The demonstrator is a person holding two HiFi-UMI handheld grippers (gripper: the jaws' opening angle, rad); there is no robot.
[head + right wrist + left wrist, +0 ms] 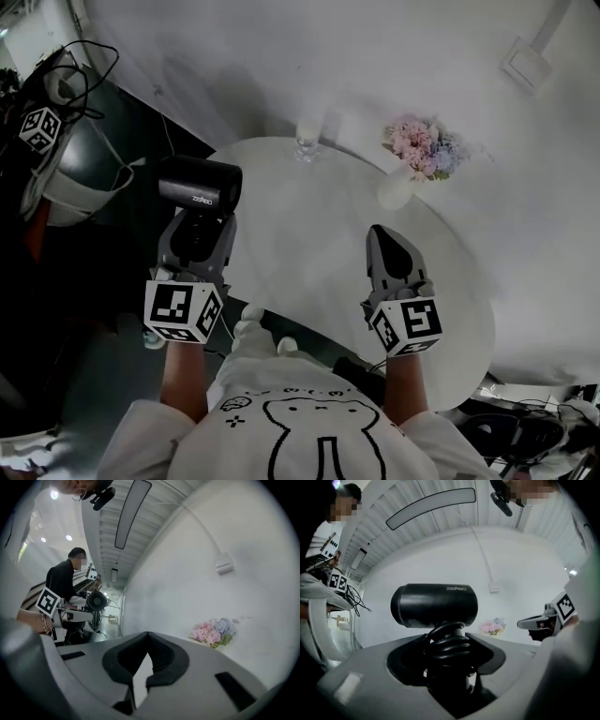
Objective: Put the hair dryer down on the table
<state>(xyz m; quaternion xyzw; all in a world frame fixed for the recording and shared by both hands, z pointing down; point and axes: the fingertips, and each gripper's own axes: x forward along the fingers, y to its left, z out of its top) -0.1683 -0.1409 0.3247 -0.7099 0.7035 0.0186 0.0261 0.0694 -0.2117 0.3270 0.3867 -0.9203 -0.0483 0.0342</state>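
Black hair dryer (199,185) sits clamped by its handle in the left gripper (195,232), while the right gripper (381,236) is closed and empty.

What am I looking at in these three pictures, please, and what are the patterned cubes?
No robot here: a person holds a two-jaw gripper in each hand; the cubes belong to them. The head view looks down from the person's head; the other two look along each gripper's jaws. The left gripper grips a black hair dryer by its handle, held up by the white table's left edge. The right gripper is shut and empty. On the table stand a glass and a vase of flowers.
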